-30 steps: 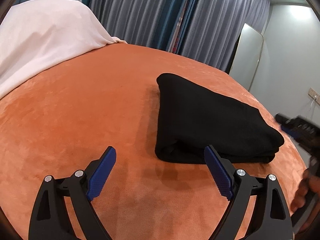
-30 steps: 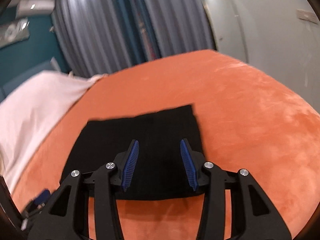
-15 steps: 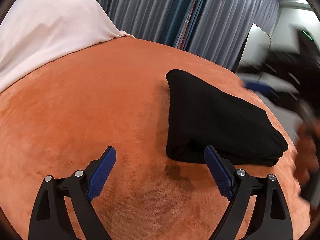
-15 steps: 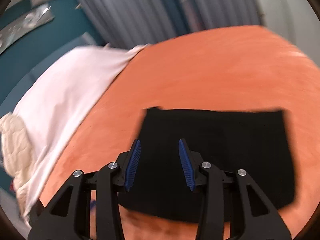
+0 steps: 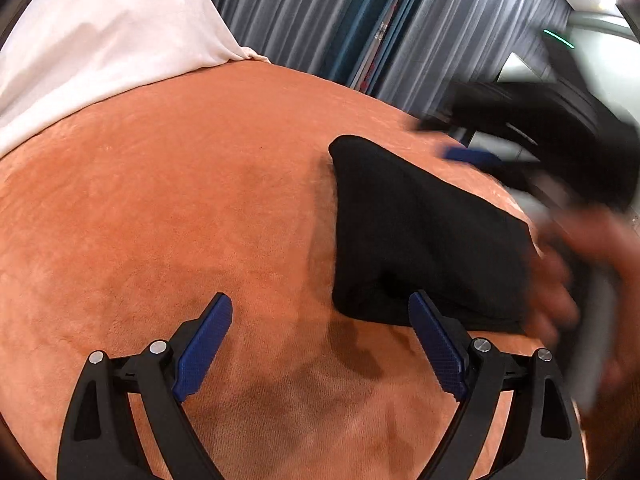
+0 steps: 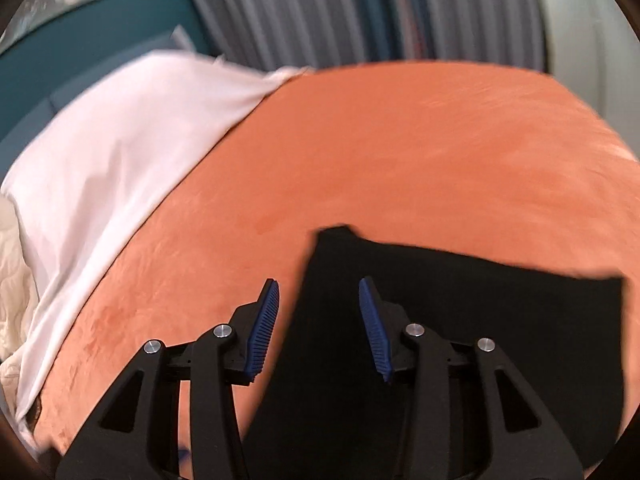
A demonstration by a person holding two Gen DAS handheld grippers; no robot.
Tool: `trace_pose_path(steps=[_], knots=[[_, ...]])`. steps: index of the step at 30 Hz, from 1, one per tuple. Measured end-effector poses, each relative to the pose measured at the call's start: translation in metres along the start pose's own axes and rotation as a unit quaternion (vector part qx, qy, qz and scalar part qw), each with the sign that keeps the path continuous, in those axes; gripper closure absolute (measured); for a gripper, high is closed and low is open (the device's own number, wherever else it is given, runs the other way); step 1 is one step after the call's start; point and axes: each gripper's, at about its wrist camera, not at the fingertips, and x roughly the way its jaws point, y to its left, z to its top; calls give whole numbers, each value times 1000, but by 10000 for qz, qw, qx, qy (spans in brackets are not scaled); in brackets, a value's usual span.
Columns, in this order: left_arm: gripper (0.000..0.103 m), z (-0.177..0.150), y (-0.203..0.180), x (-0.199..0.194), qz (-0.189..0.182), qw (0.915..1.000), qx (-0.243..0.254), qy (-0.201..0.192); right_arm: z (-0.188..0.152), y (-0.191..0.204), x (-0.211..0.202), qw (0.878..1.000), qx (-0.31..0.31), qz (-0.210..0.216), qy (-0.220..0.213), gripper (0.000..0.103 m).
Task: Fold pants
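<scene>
1. Left wrist view: I hold my left gripper [image 5: 320, 344] low over the orange bed [image 5: 160, 220], fingers spread wide on nothing, I judge as standby. The black pants [image 5: 420, 240] lie folded into a thick stack, just beyond and right.
2. Right wrist view: my right gripper [image 6: 318, 328] hovers over the pants' [image 6: 460, 340] left edge, fingers half spread, pinching nothing, probably to tidy it.

The left gripper [image 5: 320, 340] stood wide open above the orange blanket [image 5: 160, 220]. Folded black pants [image 5: 420, 232] lay just beyond its right finger; a blurred hand [image 5: 568, 280] hovered farther right.
</scene>
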Motion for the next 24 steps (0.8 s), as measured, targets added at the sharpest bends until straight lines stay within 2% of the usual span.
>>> trace_pose_path(steps=[3,6,9,12,16,21,24], knots=[[16,-1,-6,-1,81,9999,131,-29,-42,-58,-54,9963,527,-593,-340,62],[16,-2,-12,0,162,9994,294,-49,-76,-110,-91,9856,875,-1292,-644,61],[16,-4,-16,2,210,9989,412,-50,-97,-140,-90,9846,1037,-1351,-398,62],[16,-5,-16,5,226,9988,444,-17,-106,-133,-82,9834,667,-1623,-459,61],[16,-4,-15,7,240,9988,438,24,-118,-113,-69,9758,177,-2089,-622,57],[16,-6,-17,5,273,9983,505,29,-120,-124,-78,9787,493,-1823,-804,56],[16,-6,-22,4,288,9980,567,-44,-133,-128,-112,9745,1001,-1631,-1170,56]])
